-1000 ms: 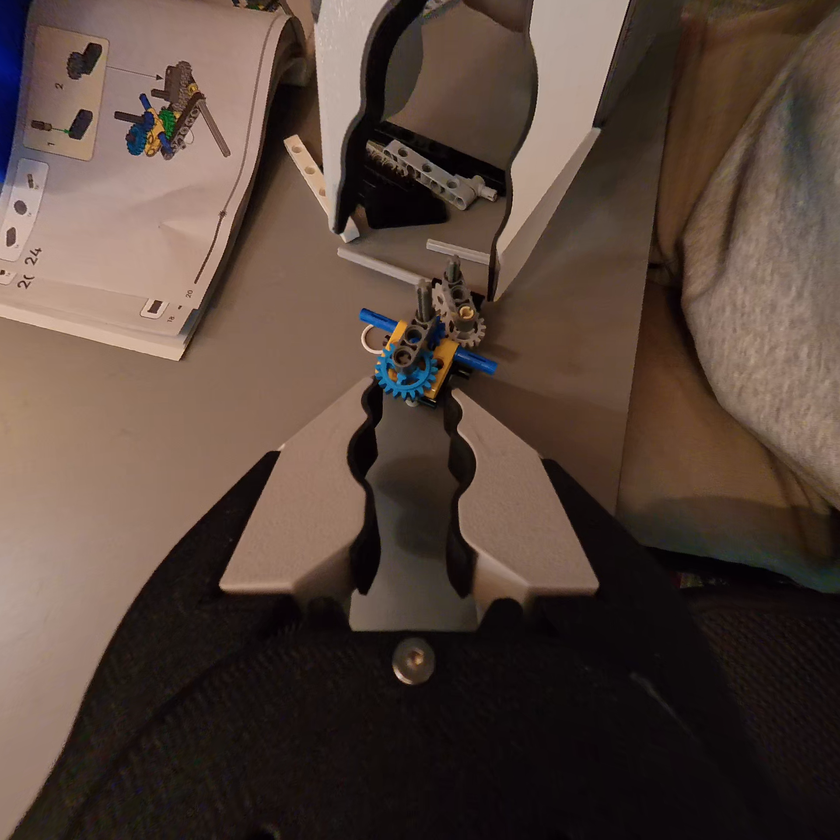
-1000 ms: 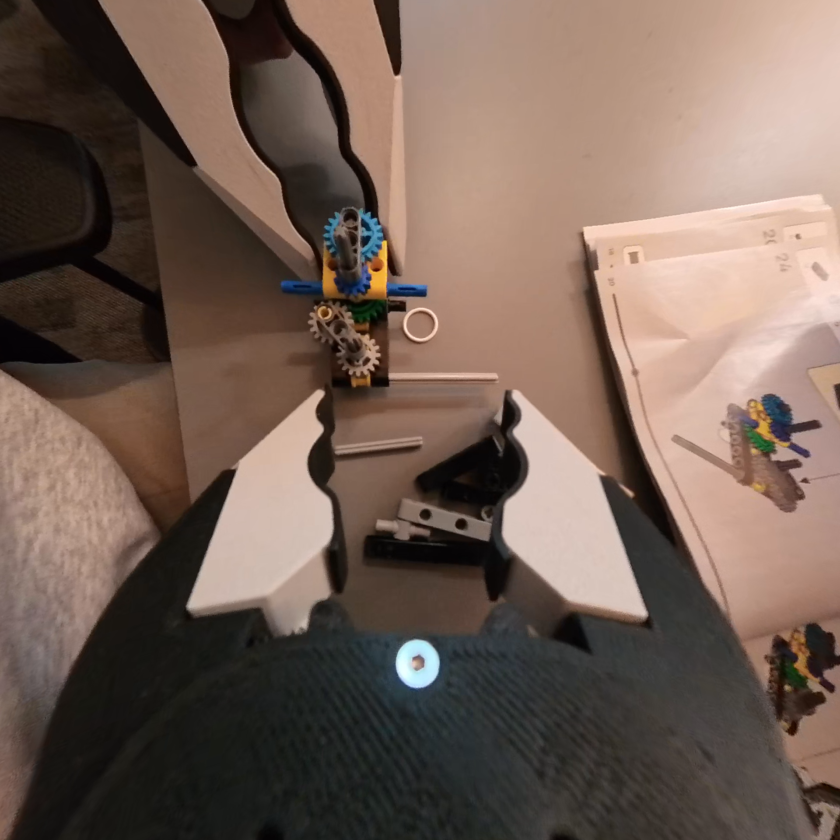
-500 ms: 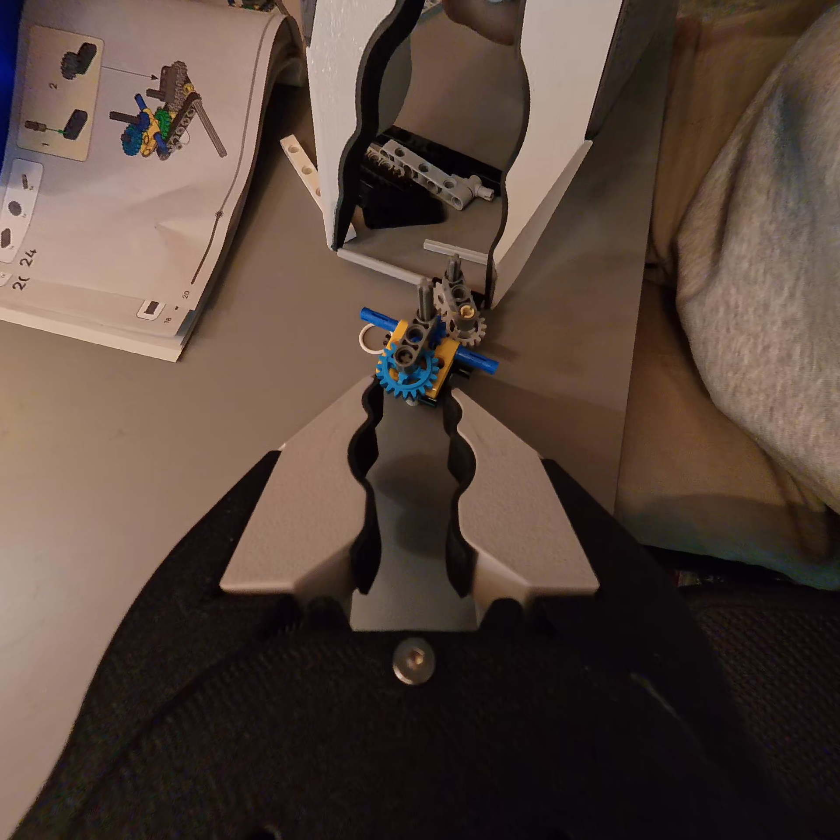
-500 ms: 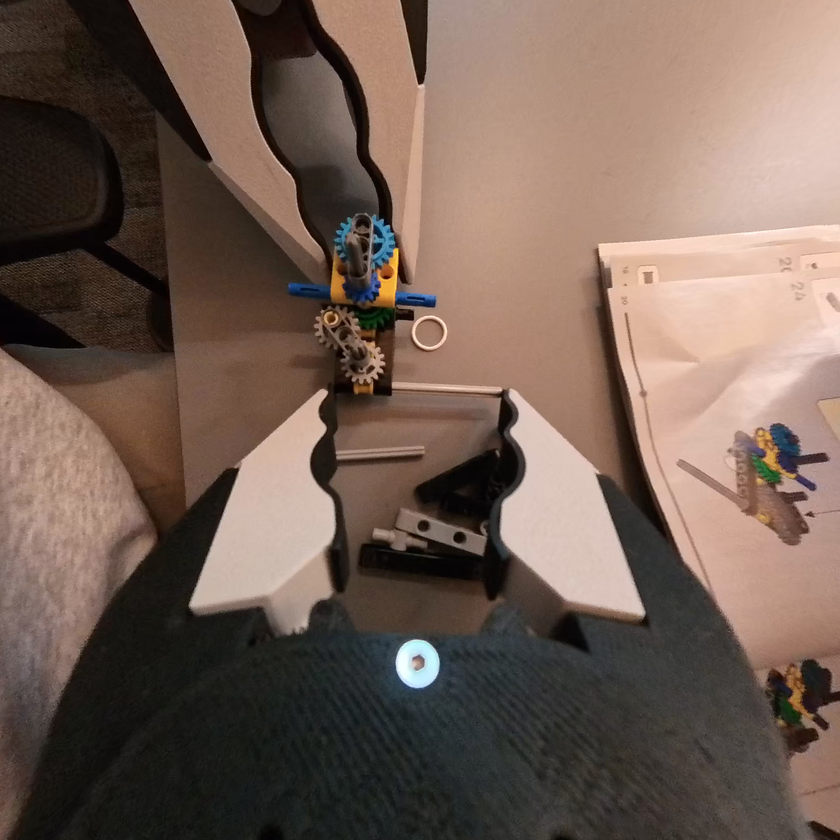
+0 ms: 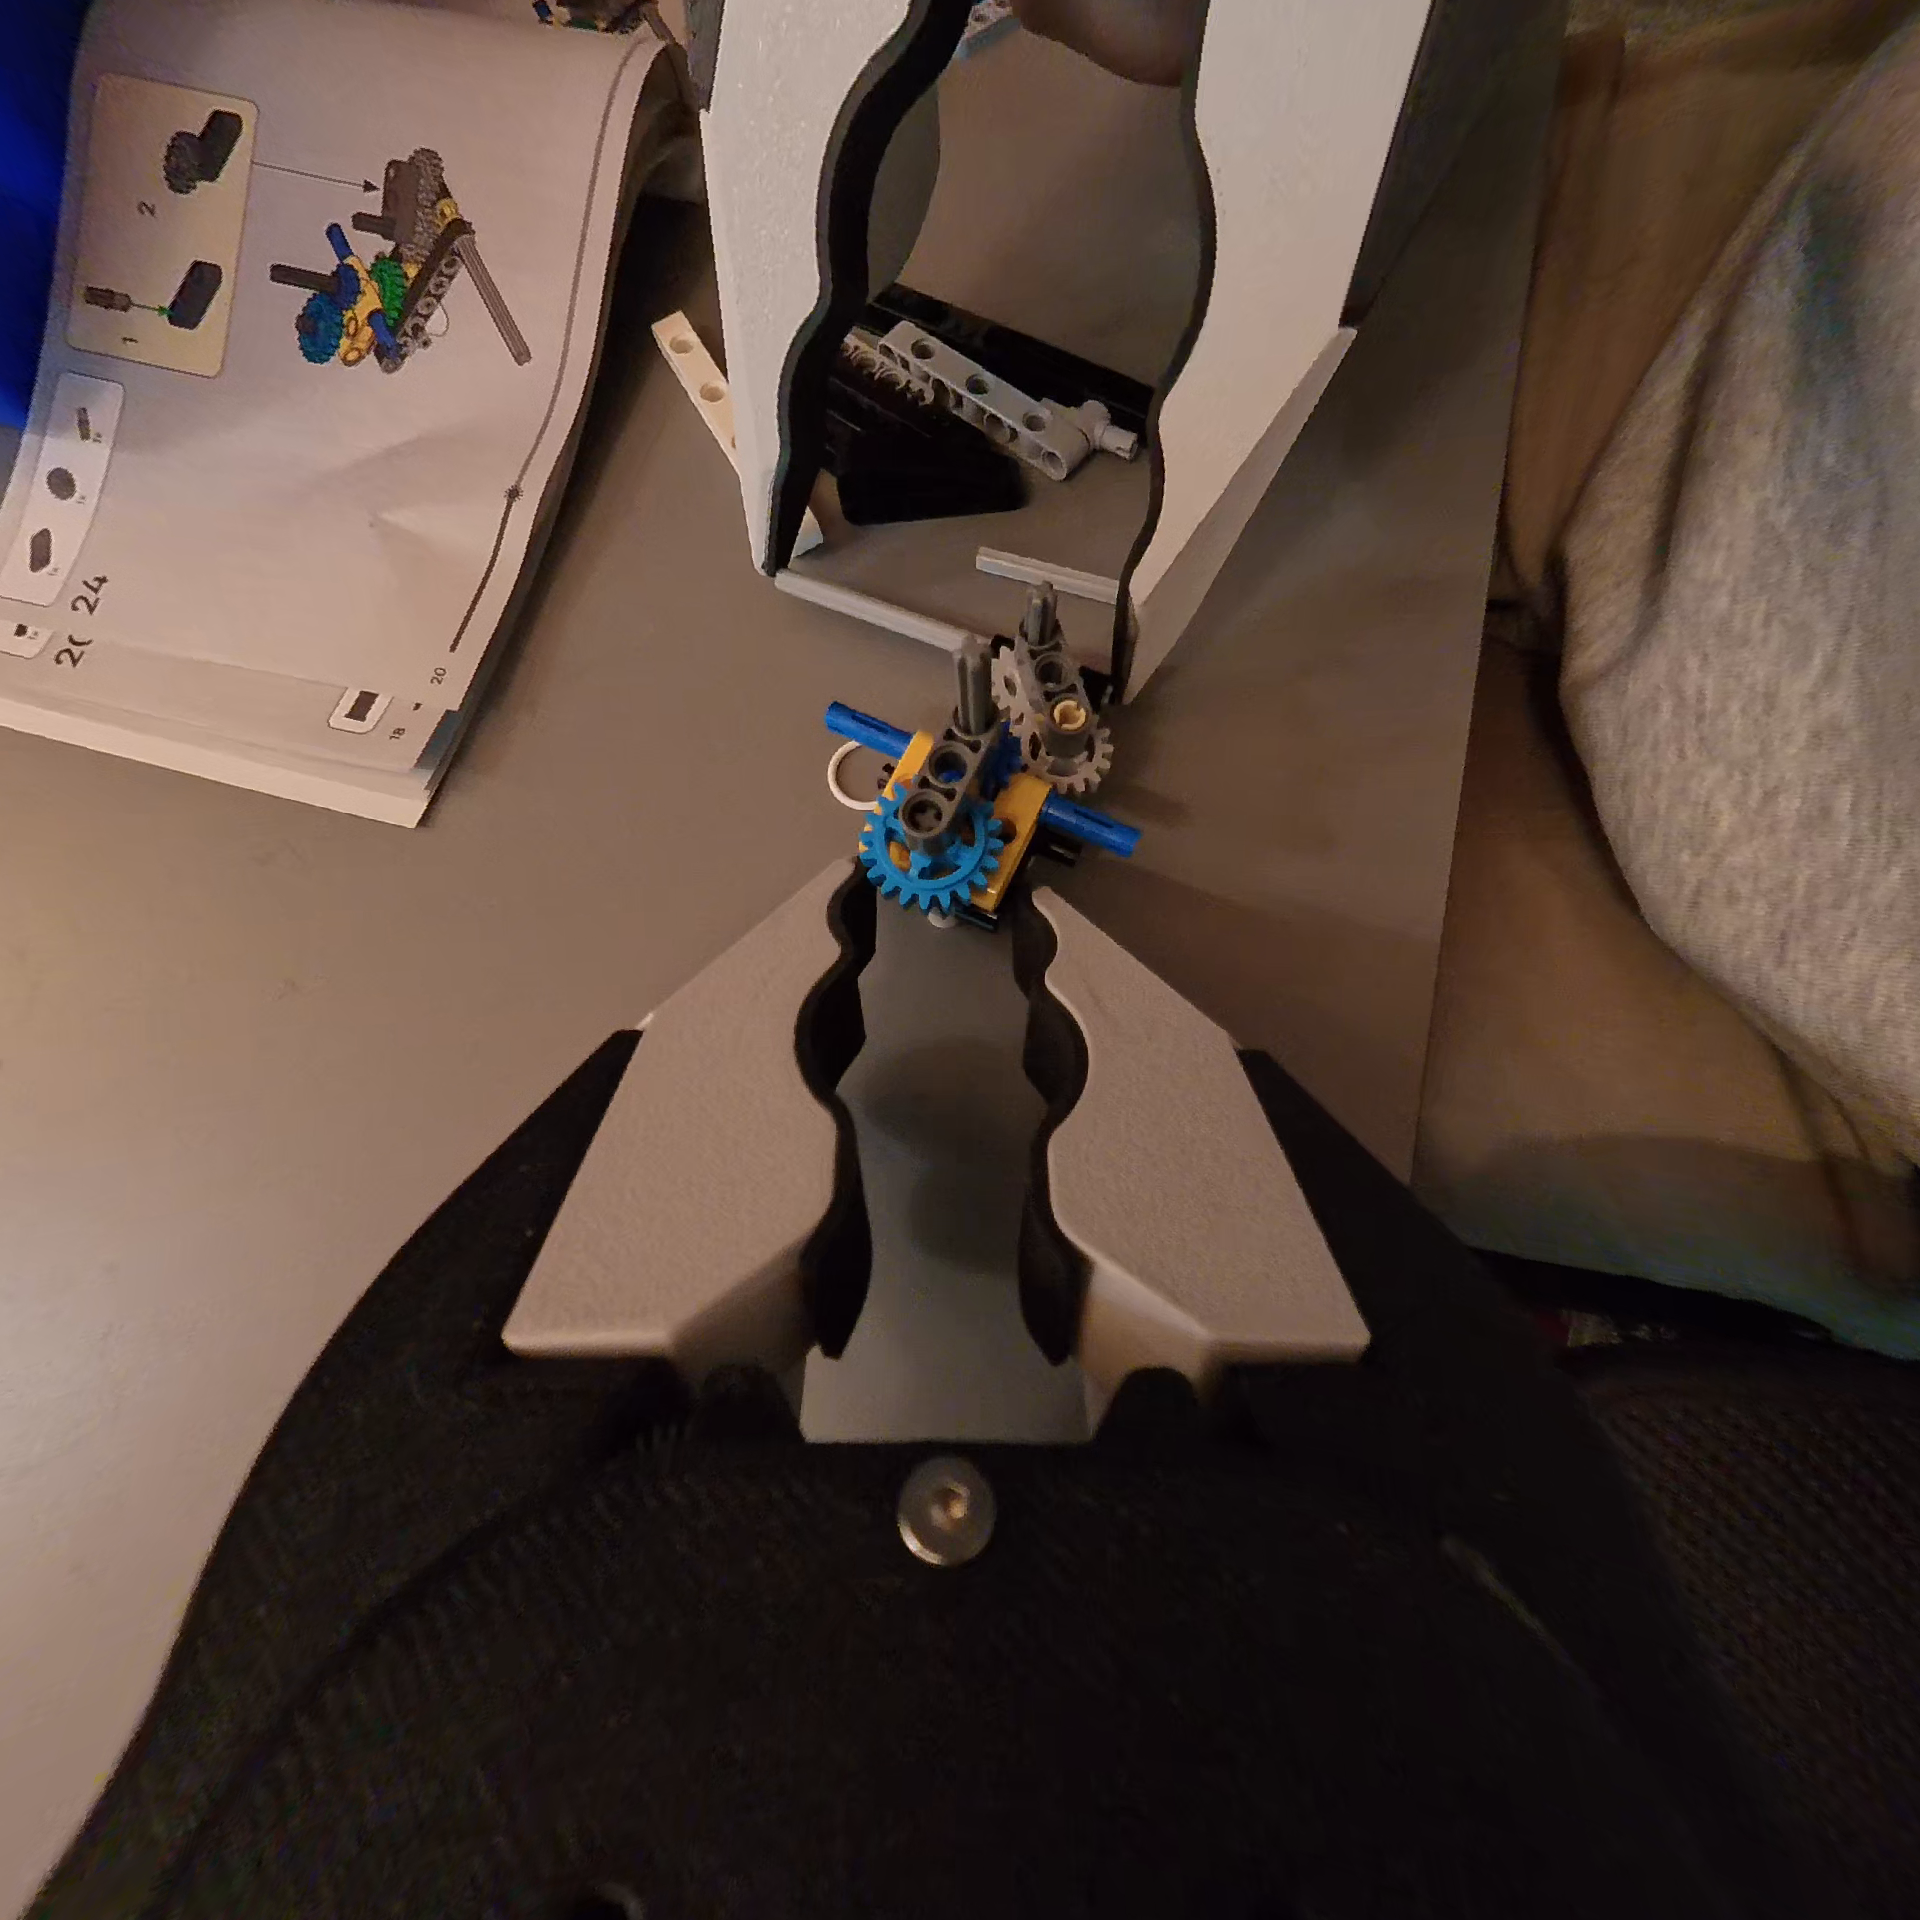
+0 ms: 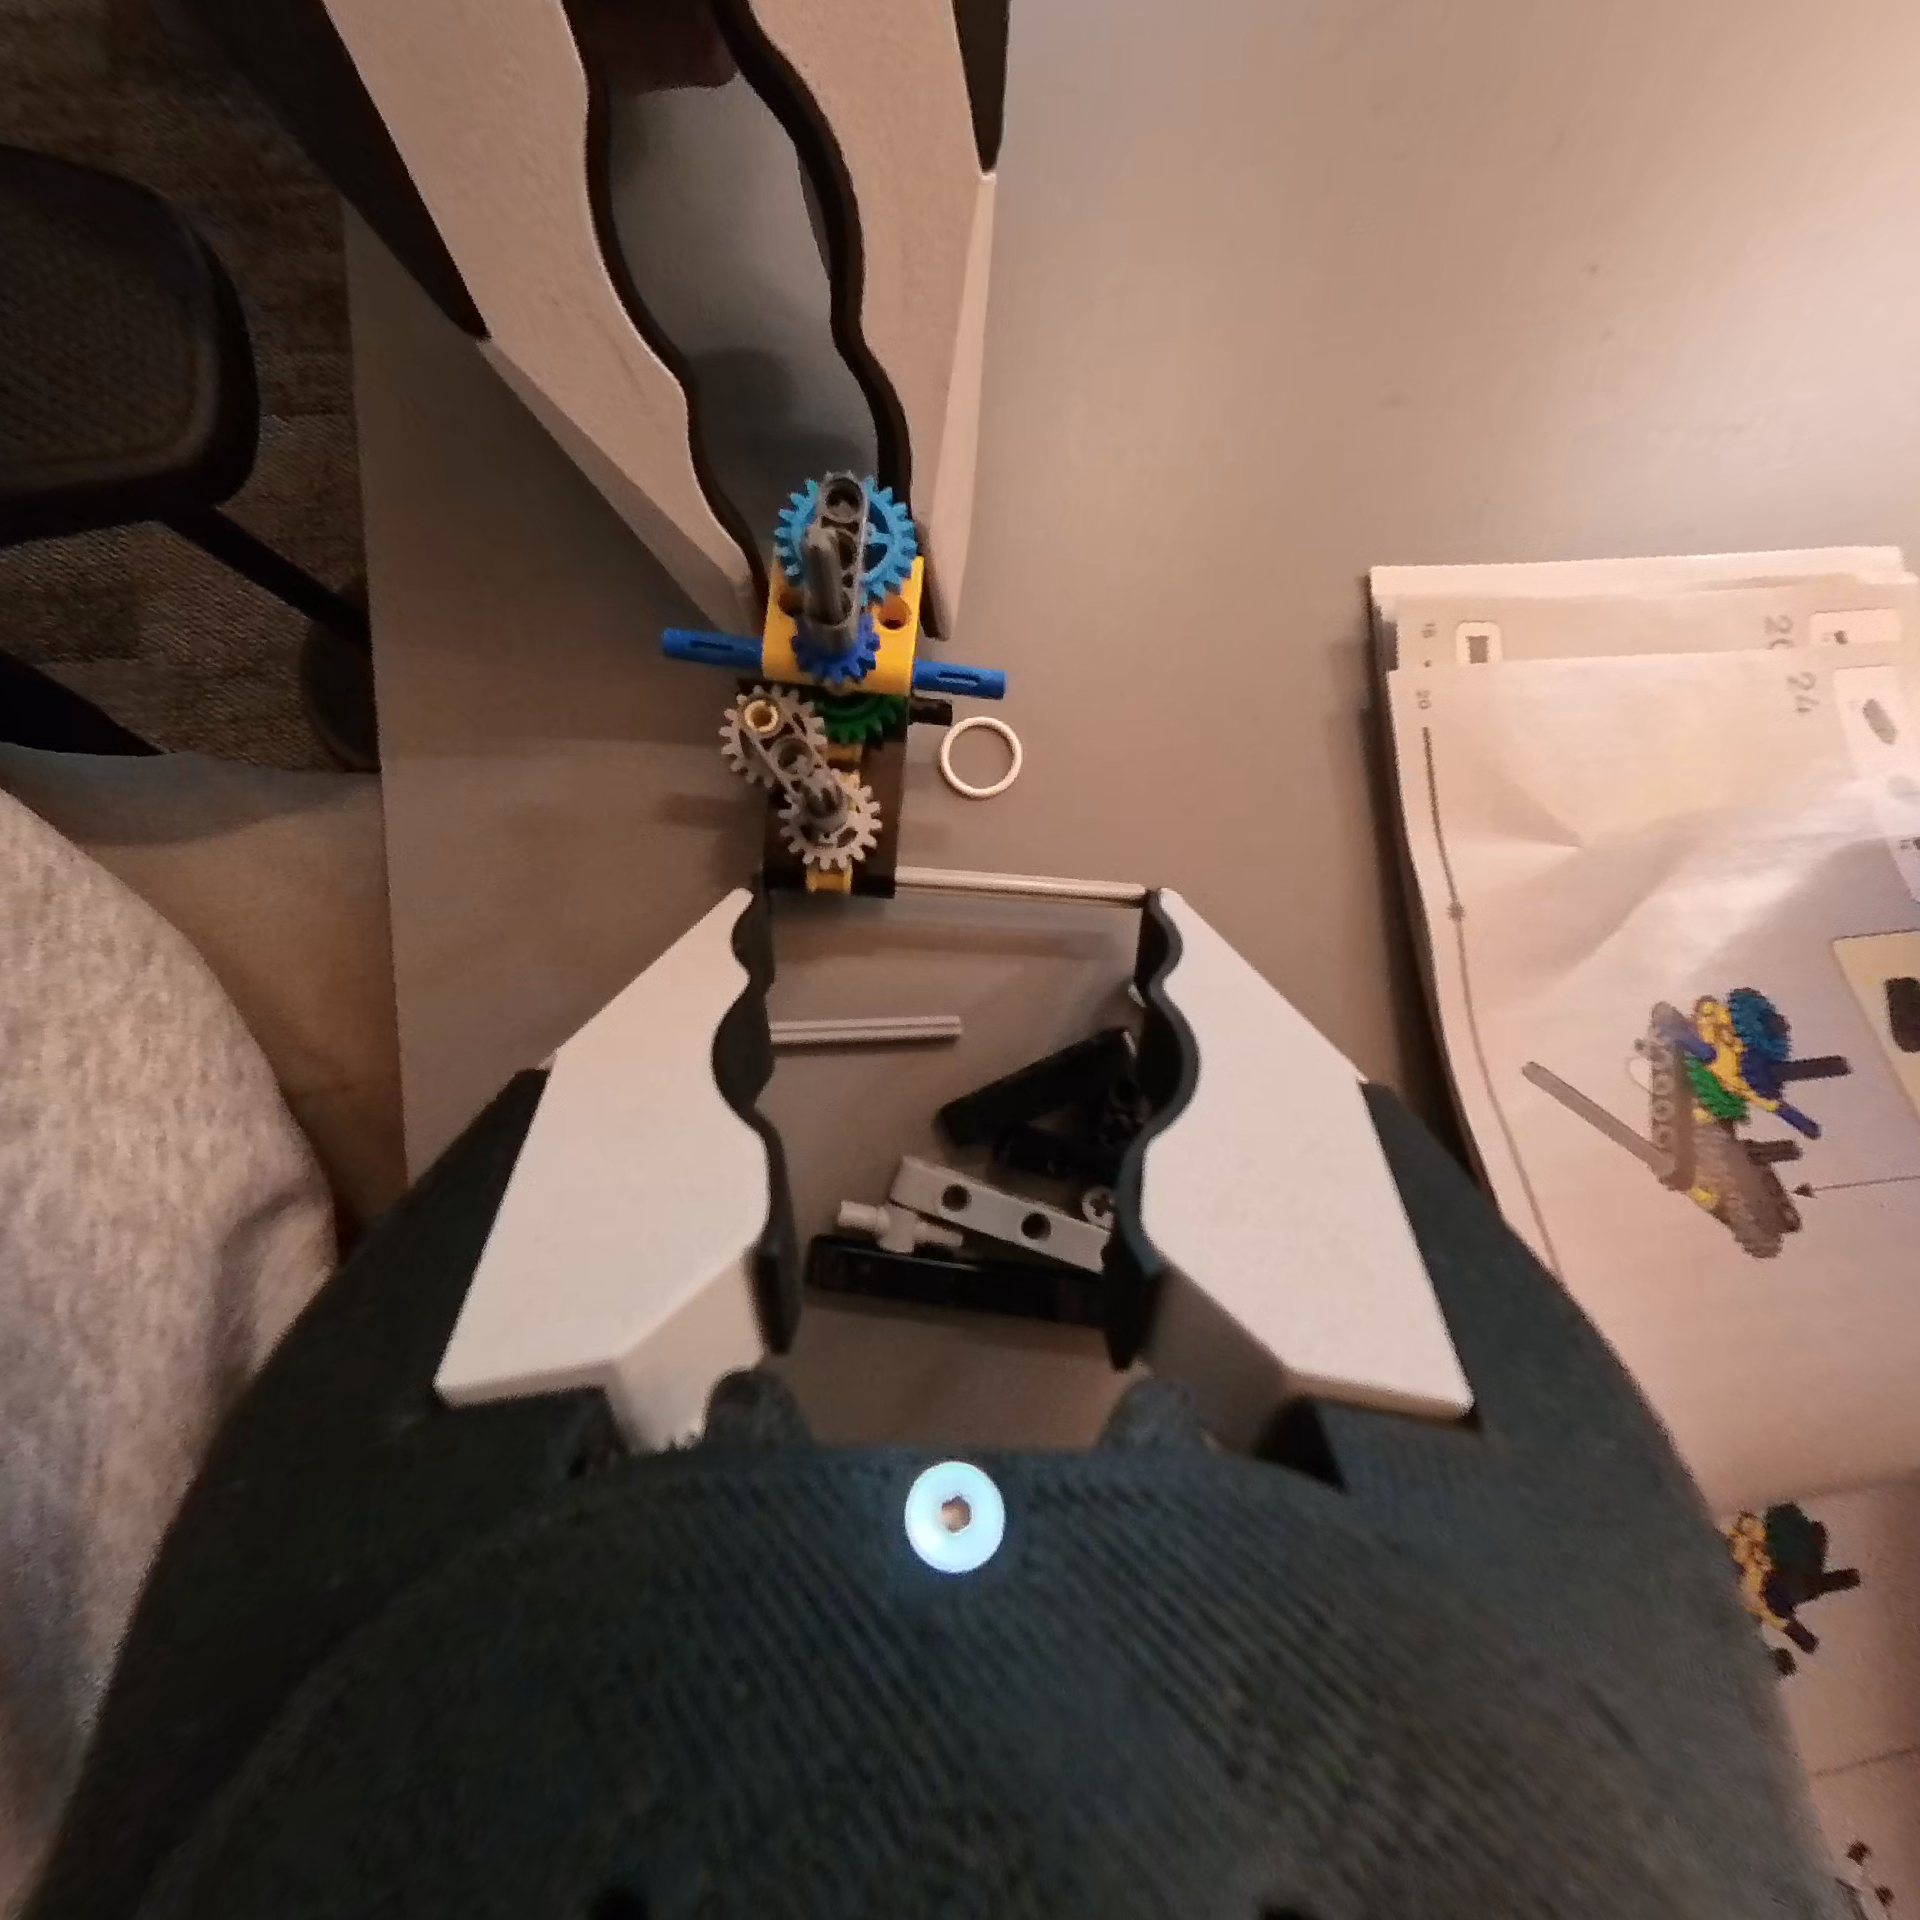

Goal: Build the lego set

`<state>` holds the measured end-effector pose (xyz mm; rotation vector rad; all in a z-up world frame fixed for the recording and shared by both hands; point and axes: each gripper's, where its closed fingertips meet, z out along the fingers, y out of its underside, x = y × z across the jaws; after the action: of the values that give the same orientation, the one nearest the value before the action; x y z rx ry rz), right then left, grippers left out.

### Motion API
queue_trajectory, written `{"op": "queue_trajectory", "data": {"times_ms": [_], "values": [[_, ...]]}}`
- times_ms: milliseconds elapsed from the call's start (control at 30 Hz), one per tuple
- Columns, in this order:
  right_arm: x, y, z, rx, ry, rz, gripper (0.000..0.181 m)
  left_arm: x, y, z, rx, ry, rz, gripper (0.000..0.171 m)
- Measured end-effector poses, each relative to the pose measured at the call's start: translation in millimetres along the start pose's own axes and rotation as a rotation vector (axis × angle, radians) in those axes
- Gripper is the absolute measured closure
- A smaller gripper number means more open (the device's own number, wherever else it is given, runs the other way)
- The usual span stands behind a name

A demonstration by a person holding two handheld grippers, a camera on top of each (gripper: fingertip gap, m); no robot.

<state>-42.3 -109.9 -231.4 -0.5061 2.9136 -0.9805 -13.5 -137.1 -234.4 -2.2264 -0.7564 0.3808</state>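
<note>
Gear assembly pinched at its near end by the left gripper, right gripper closing in from the far side.

The gear assembly [image 5: 982, 800] sits on the grey table [image 5: 416, 1039] right at the tips of the left gripper [image 5: 940, 909], whose fingers stand narrow against the yellow-and-black base below the blue gear [image 5: 932, 836] (actual contact is hard to confirm). Opposite, the right gripper [image 6: 951, 904] stays spread wide, straddling loose black and grey beams [image 6: 997, 1216], a grey axle [image 6: 868, 1029] and a thin rod [image 6: 1013, 885] at its tips. To do this well, I would keep the base steady while the right picks one part cleanly. Compared with a second ago, the right gripper has advanced toward the assembly; the rod now lies at its tips.
</note>
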Motion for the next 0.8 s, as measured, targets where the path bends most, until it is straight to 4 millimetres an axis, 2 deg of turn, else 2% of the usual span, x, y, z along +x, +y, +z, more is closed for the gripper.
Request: {"op": "queue_trajectory", "data": {"times_ms": [700, 733, 767, 800], "values": [[1, 2, 0, 0.018, -0.005, 0.010, 0.114, 0, 0, 1, -0.001, -0.012, -0.006, 0.147], [4, 3, 0, 0.009, 0.019, 0.011, 0.131, 1, 0, 1, -0.002, -0.006, -0.005, 0.147], [15, 6, -3, -0.002, 0.084, -0.005, 0.165, 4, 0, 1, -0.002, 0.011, -0.008, 0.147], [20, 7, -4, 0.011, 0.112, -0.012, 0.166, 4, -1, 1, -0.003, 0.005, -0.005, 0.147]]}}
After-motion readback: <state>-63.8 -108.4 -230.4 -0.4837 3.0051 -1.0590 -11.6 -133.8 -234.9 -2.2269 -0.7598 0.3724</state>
